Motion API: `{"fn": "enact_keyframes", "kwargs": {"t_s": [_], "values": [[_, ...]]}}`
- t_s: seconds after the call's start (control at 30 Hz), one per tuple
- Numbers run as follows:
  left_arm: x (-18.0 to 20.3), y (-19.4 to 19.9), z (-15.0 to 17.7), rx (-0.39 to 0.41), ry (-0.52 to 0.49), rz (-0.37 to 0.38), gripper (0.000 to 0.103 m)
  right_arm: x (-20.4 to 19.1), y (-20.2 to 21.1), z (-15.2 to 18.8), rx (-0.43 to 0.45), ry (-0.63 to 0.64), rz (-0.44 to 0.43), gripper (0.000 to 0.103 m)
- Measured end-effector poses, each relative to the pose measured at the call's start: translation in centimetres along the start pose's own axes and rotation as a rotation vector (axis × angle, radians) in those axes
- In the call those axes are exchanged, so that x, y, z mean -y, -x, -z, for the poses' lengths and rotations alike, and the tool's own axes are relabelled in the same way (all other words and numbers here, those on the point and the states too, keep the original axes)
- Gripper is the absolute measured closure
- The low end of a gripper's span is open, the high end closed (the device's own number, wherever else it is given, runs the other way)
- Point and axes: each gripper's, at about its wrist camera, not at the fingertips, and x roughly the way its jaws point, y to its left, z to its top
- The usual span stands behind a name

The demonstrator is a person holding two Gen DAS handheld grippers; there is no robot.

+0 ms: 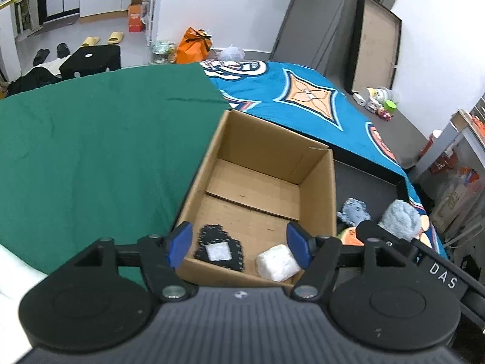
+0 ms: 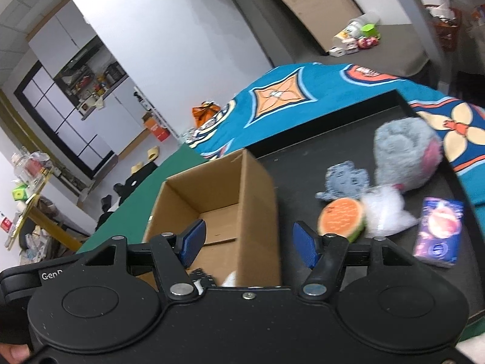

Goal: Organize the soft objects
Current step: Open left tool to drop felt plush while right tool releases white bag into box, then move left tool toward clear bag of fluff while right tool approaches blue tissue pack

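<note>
An open cardboard box [image 1: 318, 179] [image 2: 257, 188] stands between a green cloth and a black tray. Inside it lie a black-edged pouch [image 1: 219, 250] and a white soft block [image 1: 277, 262]. My left gripper [image 1: 239, 244] is open and empty above the box's near end. My right gripper [image 2: 250, 242] is open and empty over the box's right wall. On the tray [image 2: 303, 154] lie a grey-blue plush [image 2: 404, 151] [image 1: 400, 218], a small grey-blue knitted piece [image 2: 345, 180] [image 1: 353, 210], a watermelon-slice toy [image 2: 341, 218], a white crinkled bag [image 2: 386, 209] and a purple packet [image 2: 439, 230].
A green cloth [image 1: 91, 136] covers the surface left of the box. A blue patterned blanket [image 1: 303, 94] lies behind the box and tray. Floor clutter, an orange bag [image 1: 194, 45] and a leaning board [image 1: 376, 45] are beyond.
</note>
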Motion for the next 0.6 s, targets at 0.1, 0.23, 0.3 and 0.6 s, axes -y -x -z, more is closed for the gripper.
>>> {"fn": "enact_keyframes", "kwargs": {"t_s": [0.1, 0.23, 0.3, 0.6], "values": [[1.2, -0.2, 0.3, -0.012, -0.02, 0.004, 0.031, 1.1, 0.7, -0.2, 0.009, -0.006, 0.017, 0.037], [2.8, -0.2, 0.8, -0.028, -0.035, 0.006, 0.031, 2.5, 1.7, -0.5, 0.02, -0.013, 0.043, 0.032], [3.5, -0.2, 1.0, -0.029, -0.045, 0.0, 0.03, 3.3, 2.1, -0.7, 0.021, -0.024, 0.051, 0.031], [6.6, -0.2, 2.0, -0.032, -0.085, -0.015, 0.03, 6.8, 3.3, -1.1, 0.032, -0.062, 0.083, 0.024]]}}
